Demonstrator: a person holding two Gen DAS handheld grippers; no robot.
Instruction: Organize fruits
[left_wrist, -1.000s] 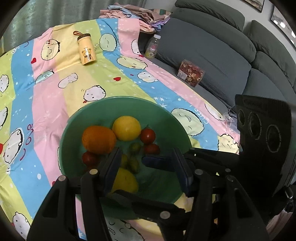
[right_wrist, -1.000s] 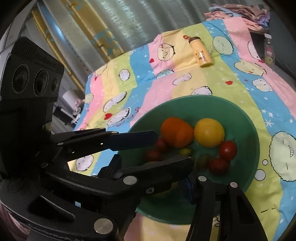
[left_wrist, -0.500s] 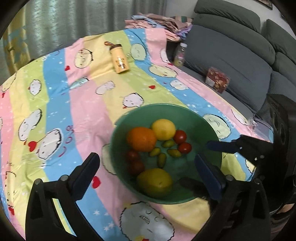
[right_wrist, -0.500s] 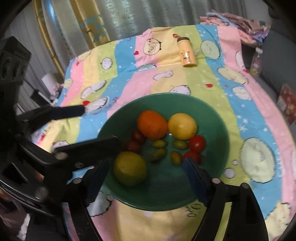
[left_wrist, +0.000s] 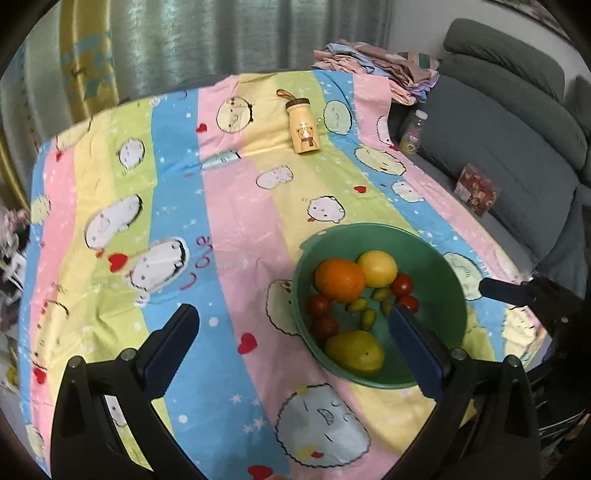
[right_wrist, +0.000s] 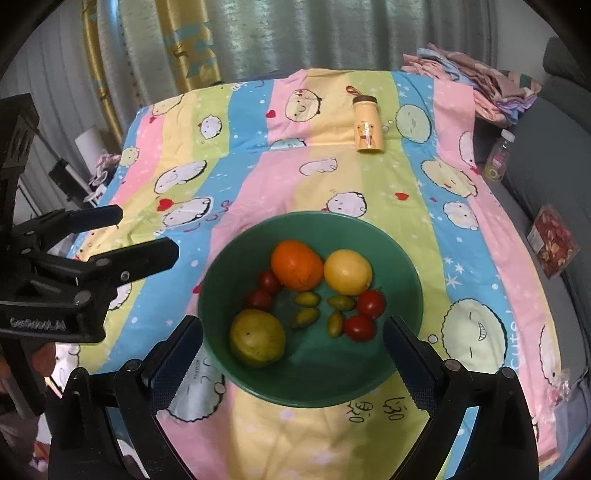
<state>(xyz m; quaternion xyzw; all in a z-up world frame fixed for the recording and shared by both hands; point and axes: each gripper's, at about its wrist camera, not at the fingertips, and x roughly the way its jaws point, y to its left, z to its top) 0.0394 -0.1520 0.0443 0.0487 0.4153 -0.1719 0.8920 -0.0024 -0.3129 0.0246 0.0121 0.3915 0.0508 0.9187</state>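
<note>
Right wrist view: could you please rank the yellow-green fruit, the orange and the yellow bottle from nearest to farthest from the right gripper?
1. Yellow-green fruit, near left of the green bowl, closest to the right gripper.
2. Orange, at the bowl's far side.
3. Yellow bottle, far back on the cloth.

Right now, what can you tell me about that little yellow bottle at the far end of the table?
The little yellow bottle is pale cream-yellow, with a cartoon bear printed on its side, a brown cap and a thin carrying loop at the cap end. It looks like smooth plastic or coated metal. With its cap on, it seems to lie on its side on the striped cartoon cloth, cap pointing away from the cameras. It sits apart from the green bowl; only the cloth touches it.
</note>
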